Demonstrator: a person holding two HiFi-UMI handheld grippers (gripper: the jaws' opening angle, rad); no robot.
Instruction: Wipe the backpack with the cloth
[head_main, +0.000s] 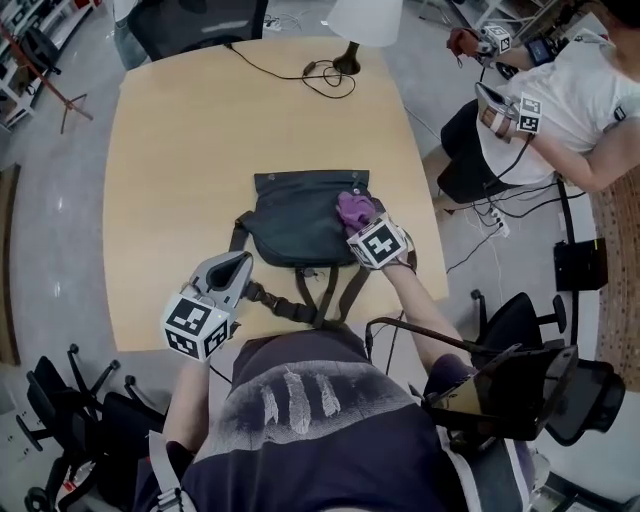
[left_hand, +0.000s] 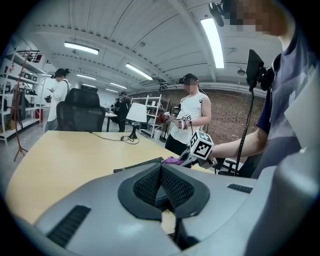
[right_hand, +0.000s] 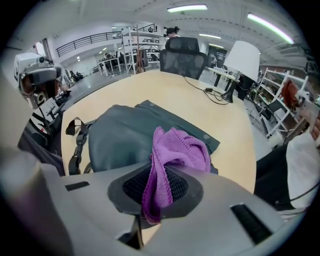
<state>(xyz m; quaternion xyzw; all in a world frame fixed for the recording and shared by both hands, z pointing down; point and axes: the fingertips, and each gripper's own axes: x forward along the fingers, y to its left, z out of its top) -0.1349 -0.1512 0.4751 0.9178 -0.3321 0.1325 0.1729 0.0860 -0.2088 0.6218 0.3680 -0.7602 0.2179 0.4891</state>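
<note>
A dark grey-green backpack (head_main: 296, 220) lies flat on the wooden table (head_main: 180, 150), straps toward me. My right gripper (head_main: 357, 222) is shut on a purple cloth (head_main: 354, 209), which rests on the backpack's right side. In the right gripper view the cloth (right_hand: 172, 157) is pinched between the jaws and bunches over the backpack (right_hand: 125, 137). My left gripper (head_main: 232, 268) hovers at the bag's near-left corner, jaws shut with nothing between them. In the left gripper view the left gripper (left_hand: 161, 172) points across the table toward the backpack's edge (left_hand: 140, 164) and the cloth (left_hand: 171, 160).
A white lamp (head_main: 362, 25) with a black cable (head_main: 290, 70) stands at the table's far edge. A second person (head_main: 560, 110) with grippers sits at the right. Office chairs (head_main: 70, 410) stand near me on both sides, and another chair (head_main: 195, 22) sits at the far side.
</note>
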